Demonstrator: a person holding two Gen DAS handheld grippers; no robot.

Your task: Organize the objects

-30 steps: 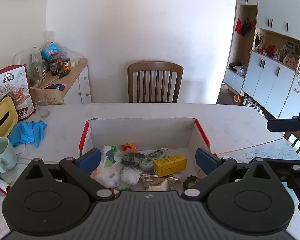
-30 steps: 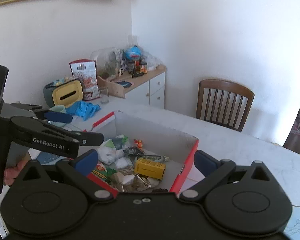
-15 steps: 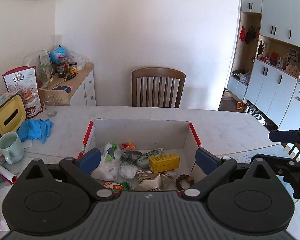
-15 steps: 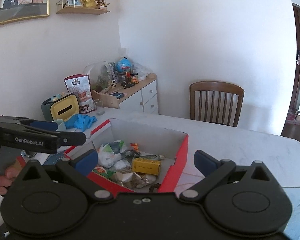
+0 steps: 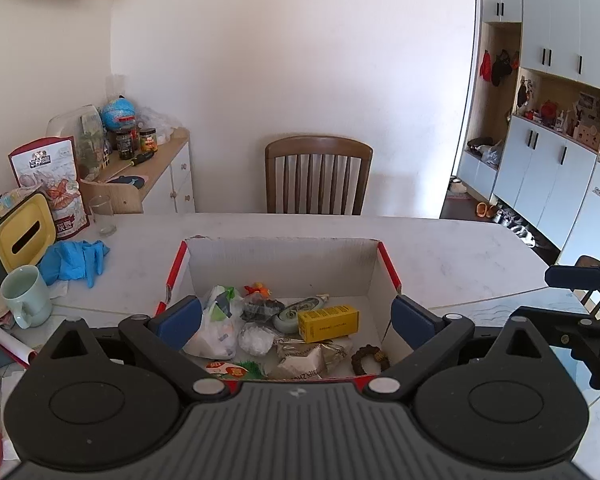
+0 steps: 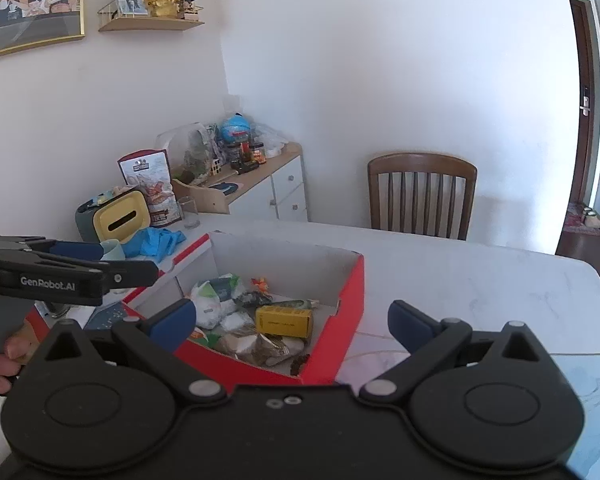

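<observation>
Left wrist view: the left gripper point(image 5: 296, 316) hangs wide open and empty above a red-edged cardboard box point(image 5: 280, 258) on the pale marble table point(image 5: 460, 248). Inside, a rectangular yellow carton point(image 5: 328, 323) lies flat, long axis running 9 to 3 o'clock, beside crinkly bags point(image 5: 216, 326) (contents unclear).

Right wrist view: the right gripper point(image 6: 292, 322) is likewise spread and empty; the box point(image 6: 352, 320) sits at 11 o'clock, with a wooden slatted chair point(image 6: 422, 196) beyond.

Cardboard box point(image 5: 284, 264) matt, red outside; table point(image 5: 440, 248) smooth marble-look; chair point(image 5: 318, 178) glossy wood; gloves point(image 5: 76, 260) blue rubber.
</observation>
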